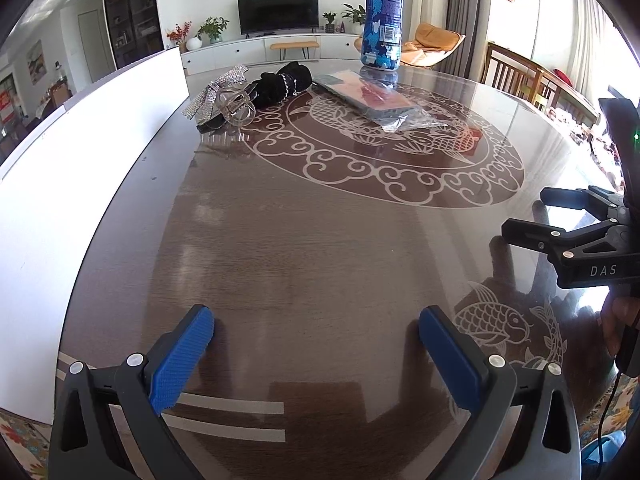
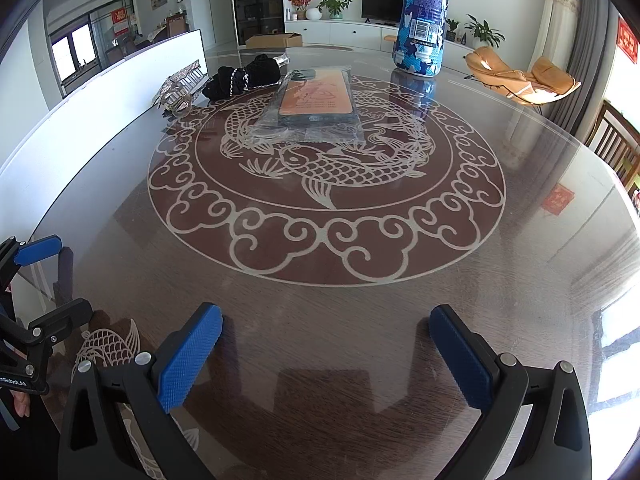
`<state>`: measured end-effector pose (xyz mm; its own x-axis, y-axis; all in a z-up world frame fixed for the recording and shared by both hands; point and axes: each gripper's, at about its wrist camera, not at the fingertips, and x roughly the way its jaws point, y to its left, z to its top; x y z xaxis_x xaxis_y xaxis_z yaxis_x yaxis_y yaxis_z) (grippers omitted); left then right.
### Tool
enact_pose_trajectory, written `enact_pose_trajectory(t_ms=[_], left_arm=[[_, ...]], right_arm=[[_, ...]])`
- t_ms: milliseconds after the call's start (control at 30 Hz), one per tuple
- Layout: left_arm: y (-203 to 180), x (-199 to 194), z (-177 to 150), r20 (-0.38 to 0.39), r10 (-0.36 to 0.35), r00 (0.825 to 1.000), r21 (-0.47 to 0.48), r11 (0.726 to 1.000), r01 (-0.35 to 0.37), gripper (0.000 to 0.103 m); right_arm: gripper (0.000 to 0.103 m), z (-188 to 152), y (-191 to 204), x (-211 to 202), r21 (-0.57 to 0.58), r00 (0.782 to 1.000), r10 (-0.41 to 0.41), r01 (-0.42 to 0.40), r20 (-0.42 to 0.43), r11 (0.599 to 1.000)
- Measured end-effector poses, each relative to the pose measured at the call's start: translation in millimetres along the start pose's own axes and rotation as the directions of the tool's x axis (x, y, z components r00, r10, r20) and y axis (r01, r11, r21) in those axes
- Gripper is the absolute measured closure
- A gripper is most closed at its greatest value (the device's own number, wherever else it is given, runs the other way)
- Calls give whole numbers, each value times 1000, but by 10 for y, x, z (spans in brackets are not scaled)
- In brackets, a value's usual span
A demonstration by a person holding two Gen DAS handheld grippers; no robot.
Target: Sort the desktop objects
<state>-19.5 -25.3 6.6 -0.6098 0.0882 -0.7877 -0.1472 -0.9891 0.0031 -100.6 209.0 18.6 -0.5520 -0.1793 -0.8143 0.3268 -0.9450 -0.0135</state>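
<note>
Hovering wide open and empty over the near table edge, both the left gripper (image 1: 316,326) and right gripper (image 2: 326,326) face the far-side objects: a tall blue camouflage-print canister (image 2: 424,20), probably light, best pinched mid-body; a slippery plastic-sleeved flat pack (image 2: 314,106); a soft black scrunchie (image 2: 244,74); a brittle-looking clear hair claw (image 1: 236,106).

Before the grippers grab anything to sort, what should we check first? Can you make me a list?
1. Left gripper open and empty: ok.
2. Right gripper open and empty: ok.
3. Blue bottle standing upright: ok.
4. Flat plastic-wrapped packet free of other things: ok.
5. Black scrunchie, clear hair claw and sparkly bow separated: not ok, they touch.
6. Where sorted things go: cannot tell.
</note>
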Motion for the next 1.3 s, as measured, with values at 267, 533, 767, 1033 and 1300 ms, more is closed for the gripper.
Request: enact_pose_trajectory(t_ms=[267,533,767,1033,1300], left_arm=[[0,-1,0,1,0,1000,0,1000,0,0],[0,-1,-2,1,1,1000,0,1000,-1,0],[0,-1,-3,2,1,1000,0,1000,-1,0],[-2,-4,-6,1,1,1000,-1,1000,-1,0],[2,-12,-10,5,2,1000,-3,1000,-2,0]], right_arm=[[0,1,-1,0,0,1000,0,0,0,1000],[0,1,2,0,0,1000,0,0,0,1000],[0,-2,-13,-39,11,1000,-8,8,24,1000],[0,96,-112,-267,40,983,71,-78,169,996],[0,1165,-165,305,31,983,134,-139,125,990]])
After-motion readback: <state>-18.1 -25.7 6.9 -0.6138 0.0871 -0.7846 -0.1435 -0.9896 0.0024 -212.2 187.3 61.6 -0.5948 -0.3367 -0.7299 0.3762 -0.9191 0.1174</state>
